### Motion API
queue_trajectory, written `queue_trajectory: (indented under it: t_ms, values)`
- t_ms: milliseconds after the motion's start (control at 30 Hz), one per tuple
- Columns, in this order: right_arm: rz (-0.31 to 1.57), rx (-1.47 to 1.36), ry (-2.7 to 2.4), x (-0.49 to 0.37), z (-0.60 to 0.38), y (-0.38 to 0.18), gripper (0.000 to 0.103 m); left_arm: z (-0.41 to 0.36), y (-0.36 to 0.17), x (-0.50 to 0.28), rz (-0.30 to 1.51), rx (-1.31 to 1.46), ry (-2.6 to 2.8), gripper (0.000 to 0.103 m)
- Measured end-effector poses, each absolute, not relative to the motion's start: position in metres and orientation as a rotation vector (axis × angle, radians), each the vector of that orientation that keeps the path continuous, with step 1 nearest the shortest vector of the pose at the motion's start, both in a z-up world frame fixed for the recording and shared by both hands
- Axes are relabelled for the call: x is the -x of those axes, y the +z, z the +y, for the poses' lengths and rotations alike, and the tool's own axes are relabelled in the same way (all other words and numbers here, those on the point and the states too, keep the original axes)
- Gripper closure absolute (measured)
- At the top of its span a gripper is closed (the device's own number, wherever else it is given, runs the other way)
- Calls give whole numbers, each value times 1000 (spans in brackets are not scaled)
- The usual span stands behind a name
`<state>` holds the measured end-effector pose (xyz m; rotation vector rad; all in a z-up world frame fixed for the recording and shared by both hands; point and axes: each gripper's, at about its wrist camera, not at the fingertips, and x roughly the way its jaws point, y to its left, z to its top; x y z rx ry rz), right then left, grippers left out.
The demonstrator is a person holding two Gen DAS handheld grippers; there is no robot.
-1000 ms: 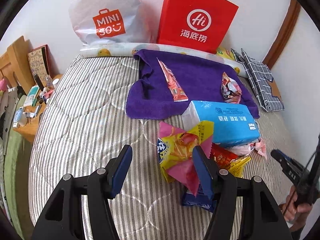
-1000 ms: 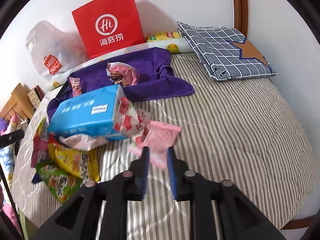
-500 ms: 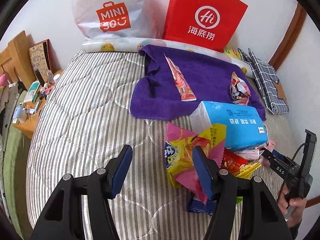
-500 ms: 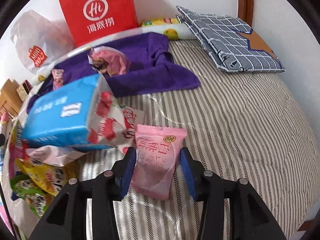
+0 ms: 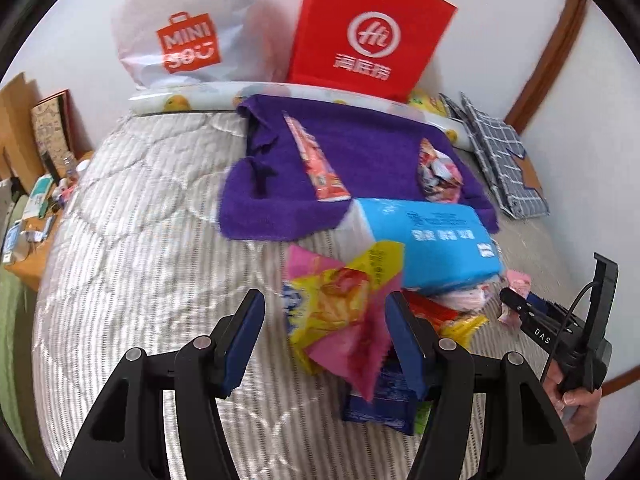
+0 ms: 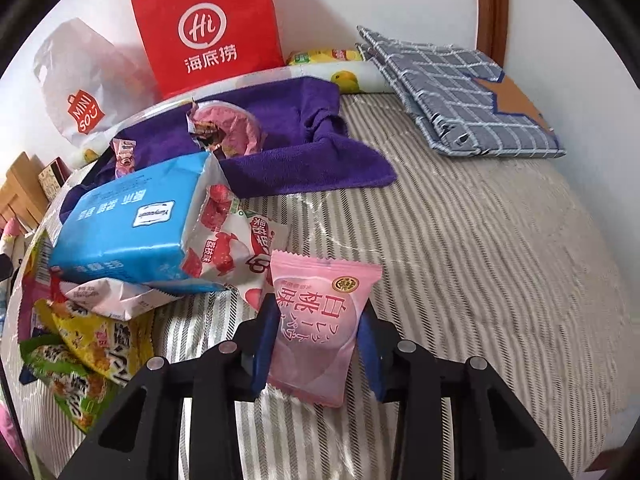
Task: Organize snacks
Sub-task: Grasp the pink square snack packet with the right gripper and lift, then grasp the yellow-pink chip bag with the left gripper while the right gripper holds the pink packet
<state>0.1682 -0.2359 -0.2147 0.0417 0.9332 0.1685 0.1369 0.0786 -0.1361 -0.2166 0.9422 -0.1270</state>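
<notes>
Right wrist: blue tissue pack (image 6: pixel 128 228) beside pink snack packet (image 6: pixel 316 320).

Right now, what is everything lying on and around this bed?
Pink snack packet: one, pink, between the right gripper's jaws as they close.
Tissue pack: one, blue, on the snack pile.
Strawberry packet: one, white and red, beside the tissue pack.
Yellow chip bag: one, yellow and pink, ahead of the left gripper.
Purple towel: one, purple, at the bed's far end, with a long red packet on it.
Red paper bag: one, red, against the wall.
White plastic bag: one, white, beside the red bag.
Checked cloth: one, blue-grey, folded by the wall.
Left gripper: one, black and blue, open.
Right gripper: one, around the pink packet.
</notes>
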Motion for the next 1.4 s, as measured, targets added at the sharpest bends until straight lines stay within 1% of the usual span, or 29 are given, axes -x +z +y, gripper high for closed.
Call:
queue_trajectory:
  t_ms: [67,100,133,300,533,667,700,733,800,867,1067,1400]
  values:
    - [919,-38,164,-162,-240,-208,67,70,-137,-138,943,214,-157,36]
    - [913,-36,160,-159,-241,-205,67,65,-138,-139,946,211,-173,32]
    - [907,-34,156,-156,-243,-202,67,62,-138,-140,949,205,-175,30]
    - [889,-24,138,-143,-253,-190,67,50,-149,-145,984,87,-70,30]
    - [892,-12,129,-133,-254,-188,67,54,-172,-155,1057,145,-46,30]
    - [897,-10,132,-129,-253,-189,67,54,-178,-159,1065,144,-21,30]
    - [900,-9,133,-128,-253,-190,67,54,-178,-160,1063,149,-20,31]
    - [901,-6,133,-127,-253,-190,67,55,-178,-160,1064,161,-27,36]
    - [903,-2,132,-126,-252,-191,67,56,-178,-160,1062,182,-38,38]
    - [904,-7,133,-125,-251,-190,67,56,-178,-159,1058,185,-49,44]
    - [897,-7,140,-121,-248,-186,67,62,-169,-151,1034,191,-57,45]
    - [862,-10,158,-117,-240,-168,67,68,-139,-133,971,200,-83,45]
